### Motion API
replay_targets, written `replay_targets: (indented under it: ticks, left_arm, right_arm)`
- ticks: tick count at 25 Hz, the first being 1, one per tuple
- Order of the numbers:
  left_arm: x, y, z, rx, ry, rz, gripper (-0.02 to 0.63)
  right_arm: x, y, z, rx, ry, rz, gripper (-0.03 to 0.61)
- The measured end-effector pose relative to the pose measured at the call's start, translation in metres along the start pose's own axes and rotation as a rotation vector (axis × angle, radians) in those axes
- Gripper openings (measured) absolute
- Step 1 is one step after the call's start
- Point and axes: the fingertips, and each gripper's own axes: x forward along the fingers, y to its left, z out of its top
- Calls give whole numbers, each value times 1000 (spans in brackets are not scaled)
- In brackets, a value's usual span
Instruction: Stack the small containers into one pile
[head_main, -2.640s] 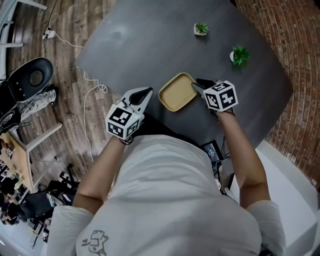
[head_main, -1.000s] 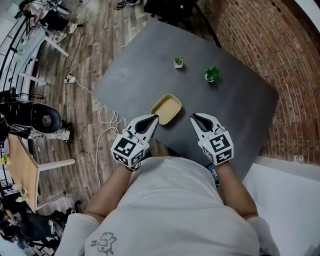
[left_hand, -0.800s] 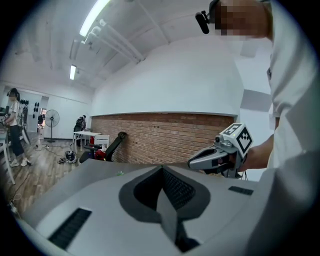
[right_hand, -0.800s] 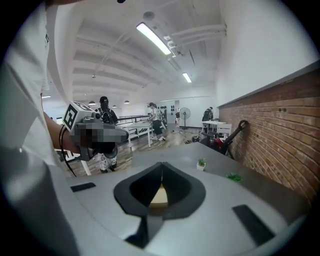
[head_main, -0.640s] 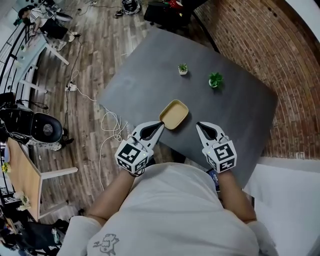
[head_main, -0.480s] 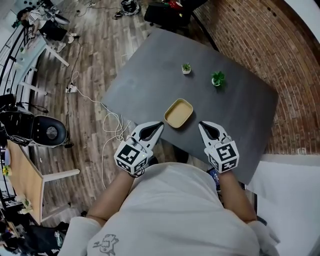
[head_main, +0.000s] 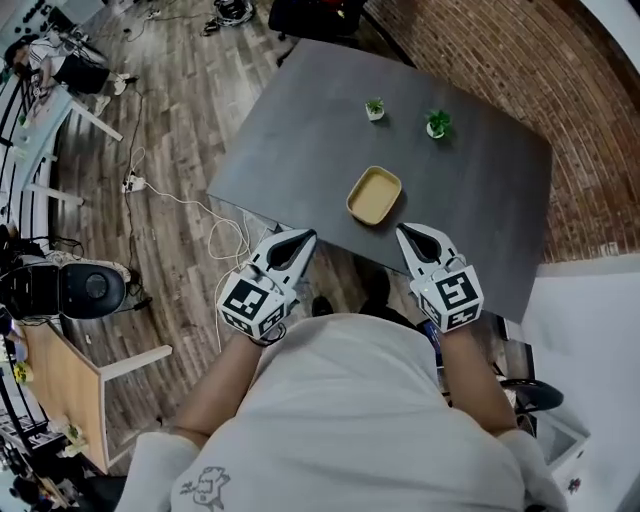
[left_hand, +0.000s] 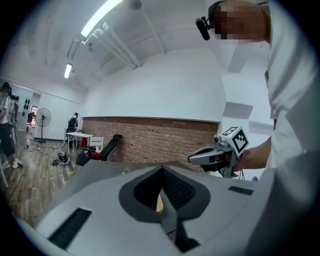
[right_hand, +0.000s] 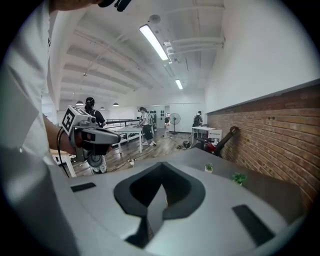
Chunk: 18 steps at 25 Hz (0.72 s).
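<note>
One tan container (head_main: 374, 196) sits on the dark grey table (head_main: 300, 140), near its front edge; I cannot tell whether others are nested in it. My left gripper (head_main: 303, 237) is shut and holds nothing, drawn back by the table's front edge, left of the container. My right gripper (head_main: 403, 231) is also shut and bare, below and right of the container. In the left gripper view, a tan sliver of the container (left_hand: 159, 202) shows past the shut jaws (left_hand: 162, 172), with the right gripper (left_hand: 192, 158) alongside. The right gripper view shows its jaws (right_hand: 161, 172) meeting and the left gripper (right_hand: 111, 135) beside them.
Two small potted plants (head_main: 375, 108) (head_main: 437, 123) stand at the table's far side. A white cable (head_main: 170, 195) trails over the wooden floor on the left, near a black round seat (head_main: 90, 285). A brick surface (head_main: 590, 120) runs along the right.
The right gripper has come off the container's rim. Both grippers have drawn back from the table toward my body. The container stays on the table and looks smaller and farther away.
</note>
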Motion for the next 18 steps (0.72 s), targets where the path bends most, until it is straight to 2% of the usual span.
replay_targets:
  ticks: [4,10,18]
  left_arm:
    - [-14,-4,-3,7,-7,-21,11]
    - [-17,-21,10,26,-41,-22,11]
    - [-5,-75,4,6,-51,16,11]
  right_arm:
    - [-11,16,-2,15,-16,-30,6]
    - [-33,24,-4,21,-43,-2,6]
    - [-80,26,-3,-40,-92,55,6]
